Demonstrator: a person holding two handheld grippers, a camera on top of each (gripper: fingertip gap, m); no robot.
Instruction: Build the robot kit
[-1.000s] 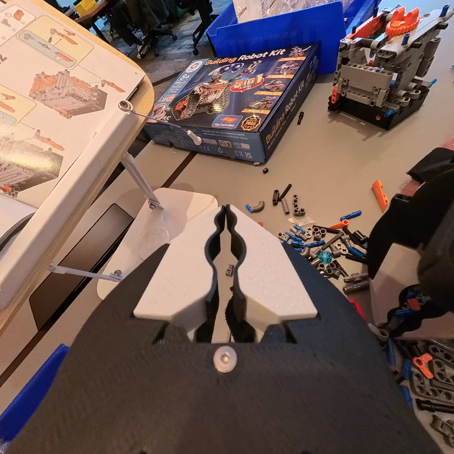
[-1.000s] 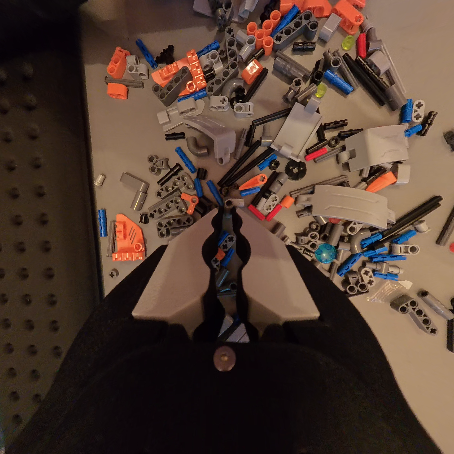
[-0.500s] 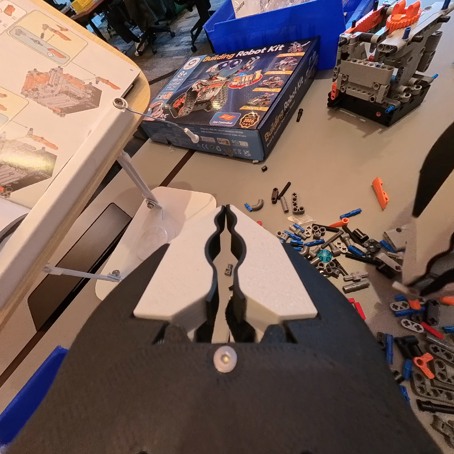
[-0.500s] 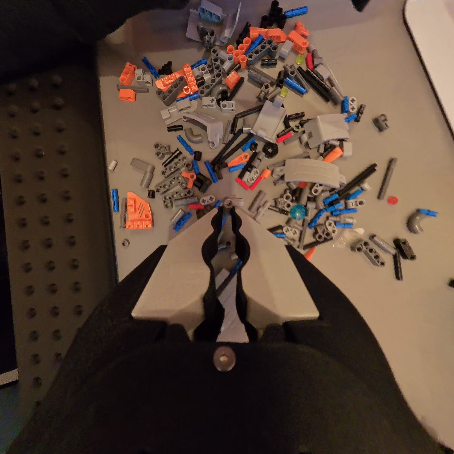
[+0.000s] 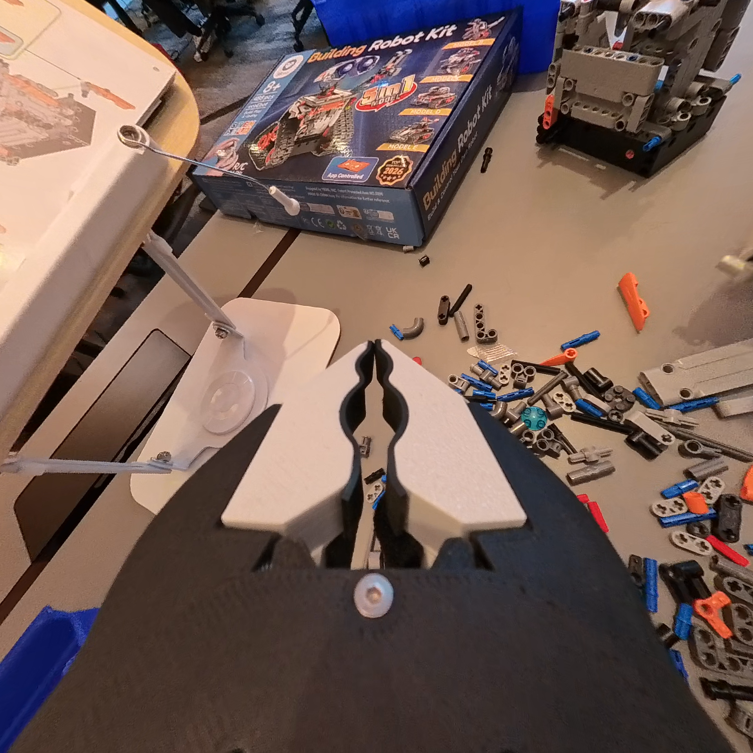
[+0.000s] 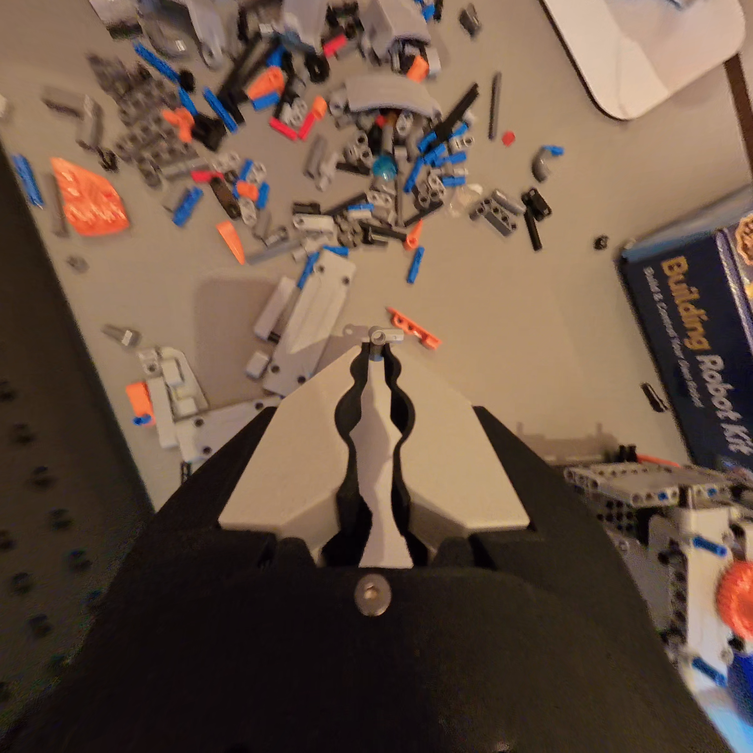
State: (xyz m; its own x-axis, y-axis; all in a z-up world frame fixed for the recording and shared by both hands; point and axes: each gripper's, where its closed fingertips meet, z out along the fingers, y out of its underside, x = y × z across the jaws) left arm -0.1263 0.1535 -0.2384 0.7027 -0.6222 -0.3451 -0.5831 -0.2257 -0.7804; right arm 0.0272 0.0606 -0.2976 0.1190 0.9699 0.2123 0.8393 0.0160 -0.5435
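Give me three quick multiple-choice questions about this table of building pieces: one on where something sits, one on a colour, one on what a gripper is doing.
1. Where is the kit box?
A. on the table, beyond the loose pieces
B. on the floor
C. on top of the half-built model

2. What colour is the small ball among the pieces?
A. yellow
B. teal
C. white

3. What is the right gripper doing?
A. open and empty
B. gripping the box
C. shut on a small grey connector

Answers: 1 A, it lies flat on the tabletop; 2 B, it shows teal in both views; 3 C, the connector sticks out at the fingertips.

Left claw (image 5: pixel 374 346) closed, right claw (image 6: pixel 375 349) pinched
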